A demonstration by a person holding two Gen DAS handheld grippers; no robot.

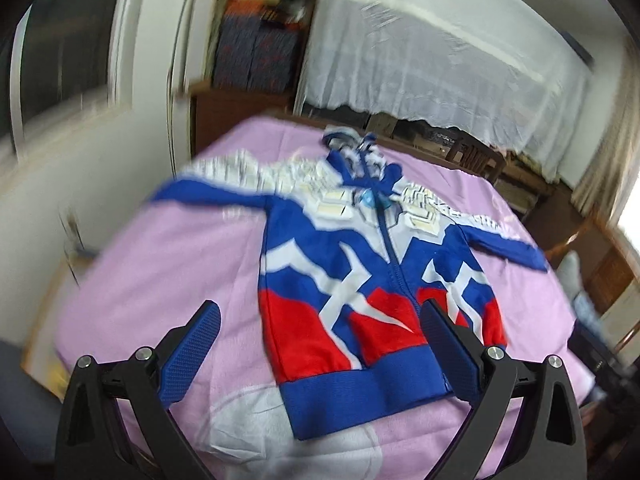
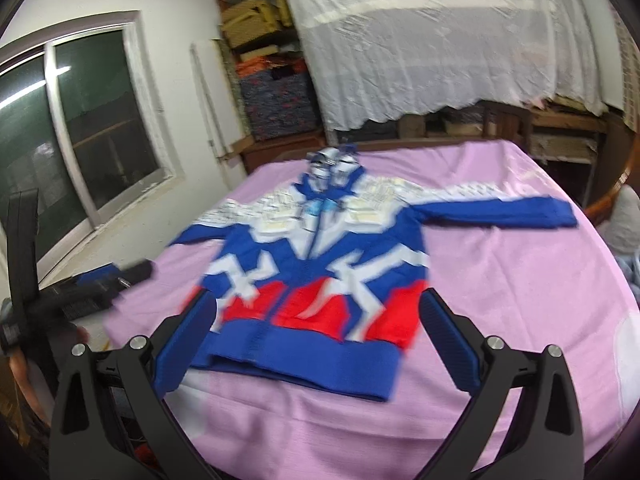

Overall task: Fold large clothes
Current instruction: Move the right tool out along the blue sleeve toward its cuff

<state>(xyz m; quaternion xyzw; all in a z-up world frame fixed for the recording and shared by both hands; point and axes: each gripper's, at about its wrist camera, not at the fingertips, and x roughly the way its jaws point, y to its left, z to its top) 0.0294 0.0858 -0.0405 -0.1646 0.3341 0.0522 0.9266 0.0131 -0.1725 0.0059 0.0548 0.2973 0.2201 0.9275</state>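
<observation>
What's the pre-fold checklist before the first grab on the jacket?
1. Jacket spread flat on the pink sheet: ok.
2. Both sleeves out sideways: ok.
3. Zip closed: ok, as far as blur allows.
4. Left gripper open and empty: ok.
5. Right gripper open and empty: ok.
6. Hem lying smooth: cannot tell, too blurred.

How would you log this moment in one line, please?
jacket flat, unfolded on pink sheet | left gripper open | right gripper open | nothing held

Jacket (image 1: 360, 280) blue, red, white zigzags; bedsheet (image 1: 180, 264) pink.
</observation>
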